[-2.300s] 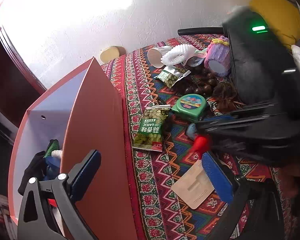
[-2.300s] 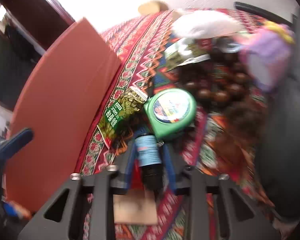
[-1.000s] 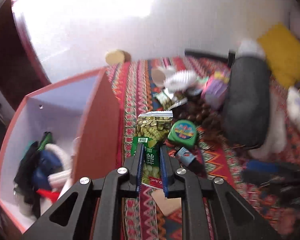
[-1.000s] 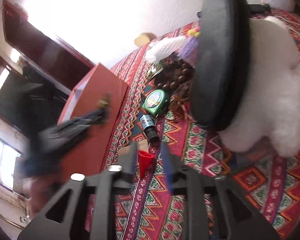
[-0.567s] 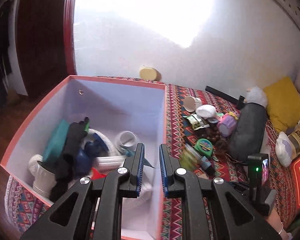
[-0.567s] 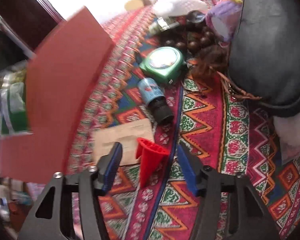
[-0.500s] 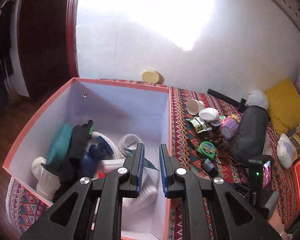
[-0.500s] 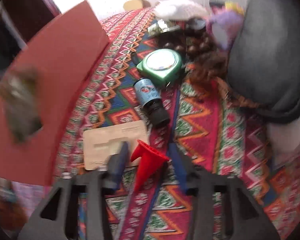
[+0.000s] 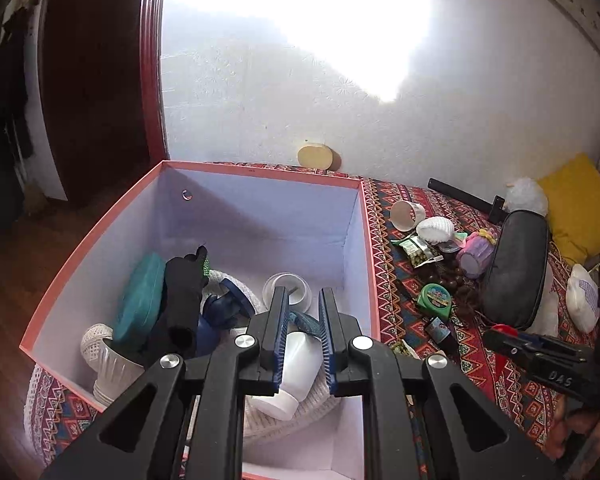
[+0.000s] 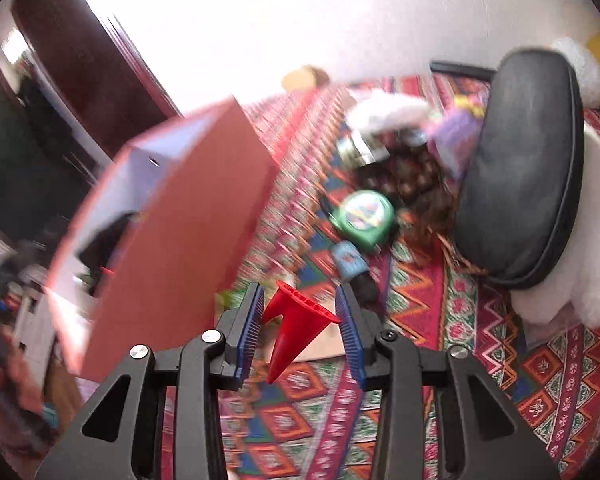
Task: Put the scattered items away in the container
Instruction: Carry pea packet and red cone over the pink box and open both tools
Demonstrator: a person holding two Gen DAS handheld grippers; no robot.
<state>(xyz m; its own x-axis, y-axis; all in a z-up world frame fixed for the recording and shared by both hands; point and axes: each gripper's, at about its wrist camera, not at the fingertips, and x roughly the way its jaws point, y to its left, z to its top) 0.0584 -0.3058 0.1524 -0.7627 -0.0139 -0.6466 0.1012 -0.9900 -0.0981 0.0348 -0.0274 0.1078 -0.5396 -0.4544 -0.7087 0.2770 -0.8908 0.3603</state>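
The pink box with a white inside holds several items: a teal case, black cloth, a white bottle. My left gripper hangs over the box with its jaws a little apart and nothing between them. My right gripper is shut on a red cone and holds it above the patterned cloth, right of the box wall. The right gripper also shows in the left wrist view. A green tape measure and a small blue-labelled bottle lie beyond the cone.
On the patterned cloth lie a white cup, a snack packet, a purple toy, dark beads, a black cushion and a white plush. A tan card lies under the cone. A yellow pillow sits far right.
My left gripper carried the green snack packet over the box and now holds nothing. My right gripper closed on the red cone and lifted it off the cloth.
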